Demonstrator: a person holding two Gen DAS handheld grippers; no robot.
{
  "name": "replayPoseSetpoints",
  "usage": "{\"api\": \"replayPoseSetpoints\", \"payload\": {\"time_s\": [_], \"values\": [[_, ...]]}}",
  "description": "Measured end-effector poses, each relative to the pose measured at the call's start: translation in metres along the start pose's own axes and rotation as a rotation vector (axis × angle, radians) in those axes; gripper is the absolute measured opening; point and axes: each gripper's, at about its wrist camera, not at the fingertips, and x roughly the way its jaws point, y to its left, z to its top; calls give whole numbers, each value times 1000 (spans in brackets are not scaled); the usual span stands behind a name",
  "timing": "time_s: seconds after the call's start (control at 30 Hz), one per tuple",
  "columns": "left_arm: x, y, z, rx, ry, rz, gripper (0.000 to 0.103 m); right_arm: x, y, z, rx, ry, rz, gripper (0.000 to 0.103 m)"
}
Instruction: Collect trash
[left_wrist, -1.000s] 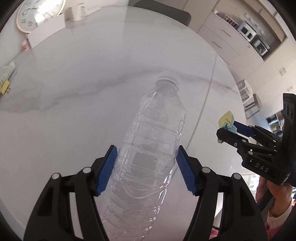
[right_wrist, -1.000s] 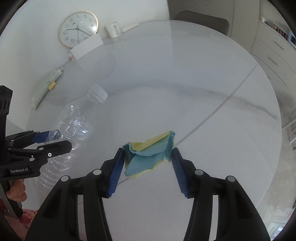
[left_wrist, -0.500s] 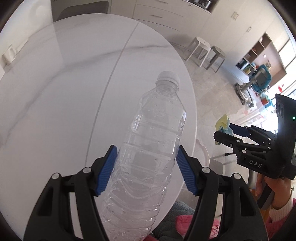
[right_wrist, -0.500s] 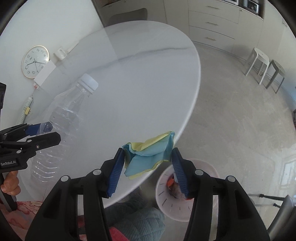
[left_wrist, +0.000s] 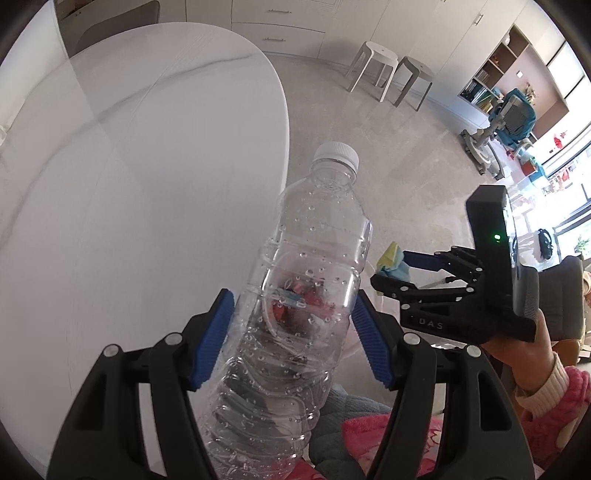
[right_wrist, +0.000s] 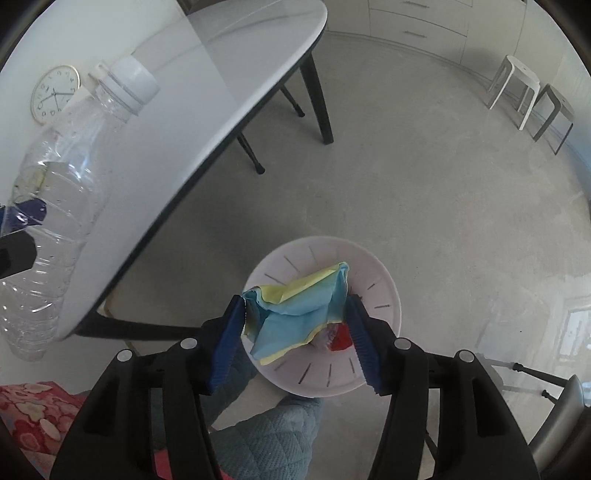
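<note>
In the left wrist view, the left gripper (left_wrist: 291, 338) pinches a clear, empty plastic bottle with a white cap (left_wrist: 306, 295) between its blue ribbed pads (left_wrist: 214, 338), the pads pressing the ridged body at mid-height while the cap points toward the top centre of the frame. To the right, the right gripper (left_wrist: 386, 267) shows in side view. In the right wrist view, the right gripper (right_wrist: 295, 332) clamps a crumpled blue and yellow paper wad (right_wrist: 295, 310) between its pads, low in the frame, over a round white slotted waste bin (right_wrist: 380, 291) on the grey floor. The white marble tabletop (right_wrist: 221, 74) fills the upper left.
</note>
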Motion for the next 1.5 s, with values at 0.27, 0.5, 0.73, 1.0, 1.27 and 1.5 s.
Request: {"api": "replayPoseSetpoints", "payload": {"time_s": [0.27,0.5,0.73,1.0,1.27,1.5], "values": [[28,-36,-8,-41,55,4,64,0,-24,-16,-56,38,-26,93],[83,-60,-8,-59,190,20,64,-33,-67,-28,9,-9,-81,95],[160,-65,0,-31,362,20,64,-46,-88,-49,65,-28,-97,95],[218,-74,4,16,449,56,78,-46,-90,-62,59,-8,-100,95],[203,-80,2,29,398,104,83,-47,-91,-59,64,-16,-103,95],[113,-70,18,12,184,163,89,-48,-82,-45,47,-35,-94,97]]}}
